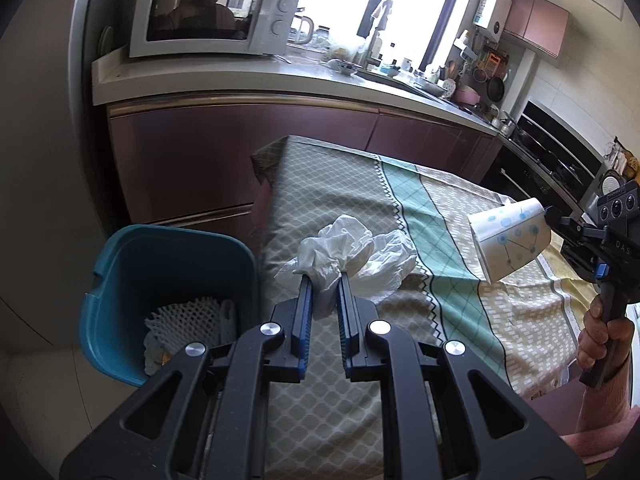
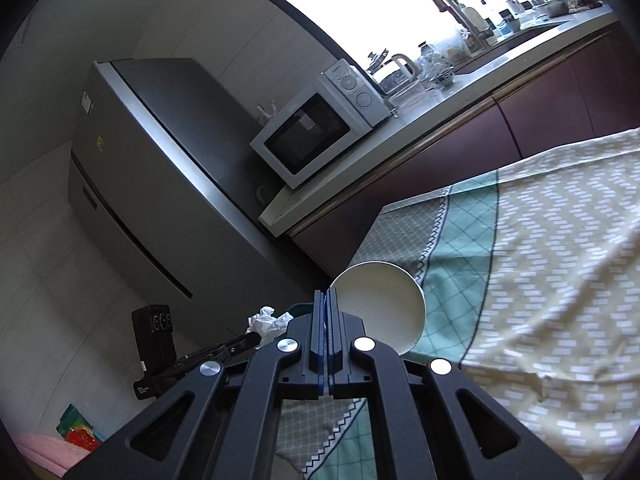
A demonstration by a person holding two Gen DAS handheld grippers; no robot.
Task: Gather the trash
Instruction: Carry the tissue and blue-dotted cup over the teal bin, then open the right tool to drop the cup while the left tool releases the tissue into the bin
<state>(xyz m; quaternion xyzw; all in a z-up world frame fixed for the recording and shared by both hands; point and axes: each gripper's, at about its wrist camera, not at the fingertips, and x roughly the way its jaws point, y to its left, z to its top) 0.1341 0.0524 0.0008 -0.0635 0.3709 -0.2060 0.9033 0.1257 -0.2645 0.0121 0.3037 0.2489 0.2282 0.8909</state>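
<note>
My left gripper (image 1: pixel 325 276) is shut on a crumpled white plastic wrapper (image 1: pixel 352 256) and holds it just above the table's left end, beside the blue trash bin (image 1: pixel 132 264). The bin holds white foam netting (image 1: pixel 188 320). My right gripper (image 2: pixel 329 294) is shut on the rim of a white paper cup (image 2: pixel 380 304) with blue dots, held on its side above the table; the cup also shows in the left wrist view (image 1: pixel 510 240). The wrapper also shows in the right wrist view (image 2: pixel 266 322), next to the left gripper.
The table carries a patterned cloth (image 1: pixel 460 304) in grey, green and tan. Behind it run dark red cabinets with a counter (image 1: pixel 248 84), a microwave (image 1: pixel 212 12) and a sink. A grey fridge (image 2: pixel 140 184) stands left of the counter. An oven (image 1: pixel 552 152) is at the far right.
</note>
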